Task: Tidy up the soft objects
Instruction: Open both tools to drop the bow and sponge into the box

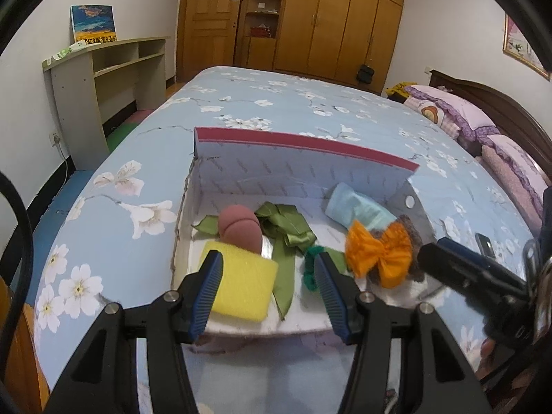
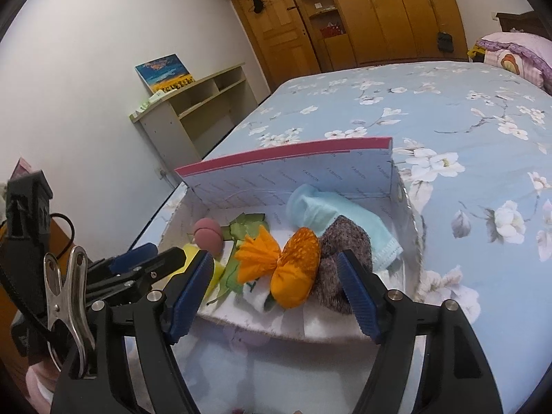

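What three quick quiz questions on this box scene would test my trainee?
1. True or false: both tools, left tool and right tool, are open and hold nothing.
2. What lies nearest the yellow sponge? A) pink ball B) light blue sock C) pillow
3. Fill in: the box rests on the ____.

Key: 1 true; 2 A; 3 bed.

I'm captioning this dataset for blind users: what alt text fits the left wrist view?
An open left gripper hovers at the near edge of a white box on a floral bed. Inside lie a yellow sponge, pink ball, green ribbon and orange bow.
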The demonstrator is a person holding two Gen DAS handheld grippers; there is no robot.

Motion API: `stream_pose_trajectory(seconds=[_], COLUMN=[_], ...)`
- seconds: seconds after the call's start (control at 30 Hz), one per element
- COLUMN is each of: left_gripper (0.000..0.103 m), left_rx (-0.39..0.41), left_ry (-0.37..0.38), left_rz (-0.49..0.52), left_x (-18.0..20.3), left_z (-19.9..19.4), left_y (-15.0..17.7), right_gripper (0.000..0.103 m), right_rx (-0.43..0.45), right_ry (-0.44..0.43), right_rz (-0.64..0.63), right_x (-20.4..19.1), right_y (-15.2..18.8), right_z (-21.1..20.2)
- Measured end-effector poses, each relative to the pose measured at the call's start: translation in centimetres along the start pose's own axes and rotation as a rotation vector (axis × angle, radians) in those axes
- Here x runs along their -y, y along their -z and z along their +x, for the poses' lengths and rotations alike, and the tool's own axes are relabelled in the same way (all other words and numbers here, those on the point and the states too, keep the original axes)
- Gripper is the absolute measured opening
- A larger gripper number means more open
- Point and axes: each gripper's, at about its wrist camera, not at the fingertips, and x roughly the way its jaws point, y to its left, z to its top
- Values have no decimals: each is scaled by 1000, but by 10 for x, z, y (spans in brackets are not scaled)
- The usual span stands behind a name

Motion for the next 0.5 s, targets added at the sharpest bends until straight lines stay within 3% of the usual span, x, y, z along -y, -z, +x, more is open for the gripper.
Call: stream_pose_trajectory(seconds=[0.5], left_gripper=[58], left_rx=[-20], left_ry=[69], left_rz=[40], left_x=[20], left_z=[-45], left_y=[44], right_gripper=[76], right_rx=[-9], right_ry=[41], right_rz=[-20], right_x=[-1], right_y=[42], right_z=[-63])
